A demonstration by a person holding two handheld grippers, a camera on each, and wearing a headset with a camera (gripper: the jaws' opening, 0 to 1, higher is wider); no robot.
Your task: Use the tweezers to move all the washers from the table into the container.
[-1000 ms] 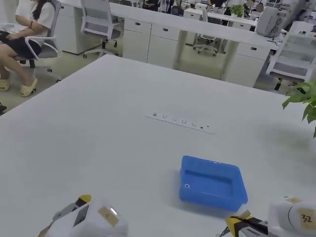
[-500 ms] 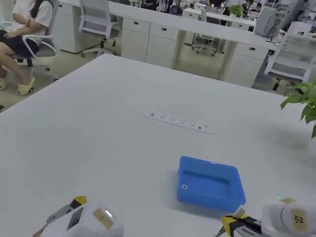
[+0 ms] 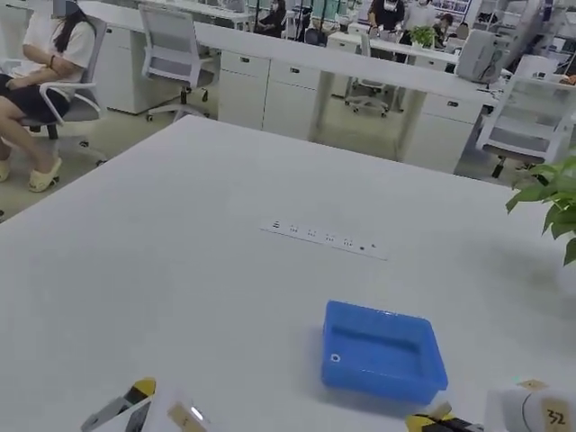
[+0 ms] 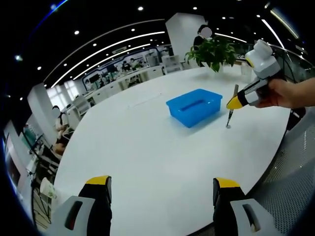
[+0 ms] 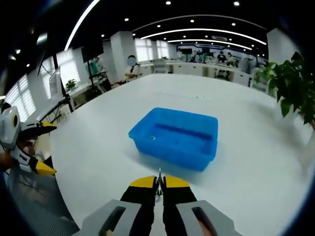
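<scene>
Washer: one counted, a small pale ring, lying inside the container near its left wall. Seen again in the right gripper view, on the container's floor.

Container: one, blue, rectangular, open-topped. Stands on the white bench, ahead of both grippers.

Tweezers: one pair, thin and grey. Clamped in the right gripper, whose jaws are pressed together on them. Tip pointing down just beside the container; cannot tell whether touching the bench.

Left gripper: jaws wide apart over bare bench, well apart from the container.

Grippers: two, both with black jaws tipped in yellow. One hand seen wrapped round the right gripper in the left gripper view.

Writing: "32" on a pale label on the right gripper's white body, read in the head view.

Socket strip: one, set flush in the bench beyond the container. Outlets in a row, too small to count surely.

Plant: one, green leaves at the bench's right edge.

Beyond the bench: rows of white desks, several swivel chairs, one seated person at far left.
</scene>
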